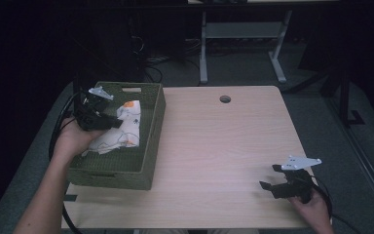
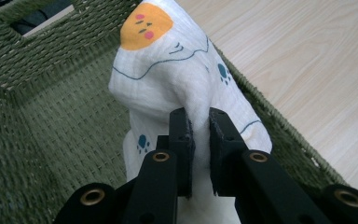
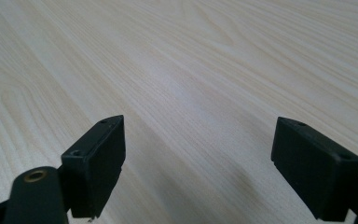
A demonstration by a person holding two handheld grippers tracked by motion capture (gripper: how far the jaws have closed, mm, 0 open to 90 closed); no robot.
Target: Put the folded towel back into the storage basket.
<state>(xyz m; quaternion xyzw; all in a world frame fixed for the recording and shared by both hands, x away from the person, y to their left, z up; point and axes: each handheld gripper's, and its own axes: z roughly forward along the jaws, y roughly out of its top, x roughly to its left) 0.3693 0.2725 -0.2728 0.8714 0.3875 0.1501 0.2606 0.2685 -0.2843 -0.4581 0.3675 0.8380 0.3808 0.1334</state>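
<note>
Your left claw (image 2: 198,140) is clamped on a fold of the soft white muslin cloth printed with blue paw marks and an orange face patch (image 2: 177,79). Judge it light and limp: it will sag, drape and trail from any single pinch, so a bunched fold like the one you have holds best; a lone edge could slip through. It lies inside the green woven rectangular basket (image 1: 152,127), part lifted toward the wall nearest the desk's middle, the rest crumpled on the basket floor. Your right claw (image 3: 198,168) rests gaping wide over the bare pale wood-grain desk (image 1: 224,146), gripping nothing, well apart from the basket.
</note>
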